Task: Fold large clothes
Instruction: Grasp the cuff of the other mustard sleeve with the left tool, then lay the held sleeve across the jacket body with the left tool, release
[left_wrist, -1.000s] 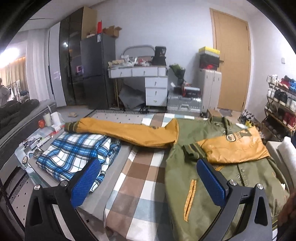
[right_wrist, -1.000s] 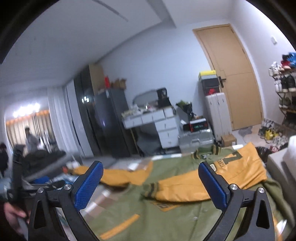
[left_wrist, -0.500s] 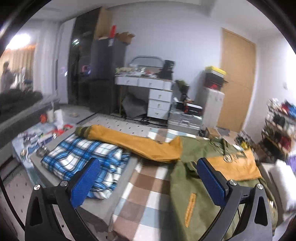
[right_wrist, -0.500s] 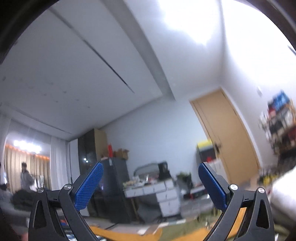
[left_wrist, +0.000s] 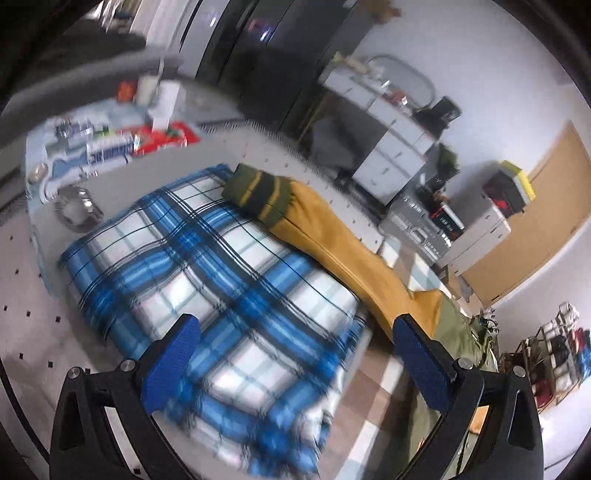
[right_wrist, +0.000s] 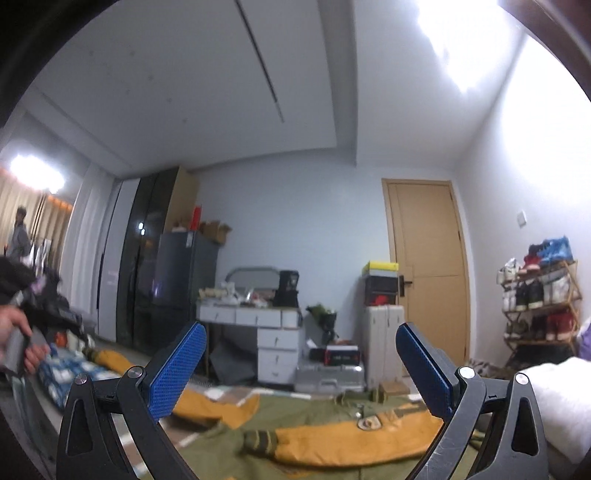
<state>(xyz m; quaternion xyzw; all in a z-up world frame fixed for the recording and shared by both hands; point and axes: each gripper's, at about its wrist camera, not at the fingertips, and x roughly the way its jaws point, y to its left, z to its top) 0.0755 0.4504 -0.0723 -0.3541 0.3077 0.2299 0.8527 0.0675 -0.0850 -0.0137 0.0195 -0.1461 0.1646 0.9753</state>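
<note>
An olive-green jacket with mustard-yellow sleeves (right_wrist: 314, 428) lies spread on the bed. One sleeve (right_wrist: 354, 434) is folded across its chest. The other sleeve (left_wrist: 332, 240) stretches out left, its striped cuff (left_wrist: 258, 194) resting on a folded blue plaid garment (left_wrist: 207, 306). My left gripper (left_wrist: 295, 362) is open and empty, hovering above the plaid garment, short of the cuff. My right gripper (right_wrist: 301, 365) is open and empty, raised above the jacket body and pointing across the room.
A checked bedsheet (left_wrist: 369, 402) lies under the clothes. A cluttered low table (left_wrist: 92, 147) stands left of the bed. A white desk (right_wrist: 255, 321), silver cases (right_wrist: 328, 376), a door (right_wrist: 428, 273) and a shoe rack (right_wrist: 539, 295) line the far side. A white pillow (right_wrist: 554, 398) lies at right.
My left gripper has swung left and tilted down over the plaid garment towards the outstretched sleeve's cuff. My right gripper has tilted back down from the ceiling, so the jacket shows again.
</note>
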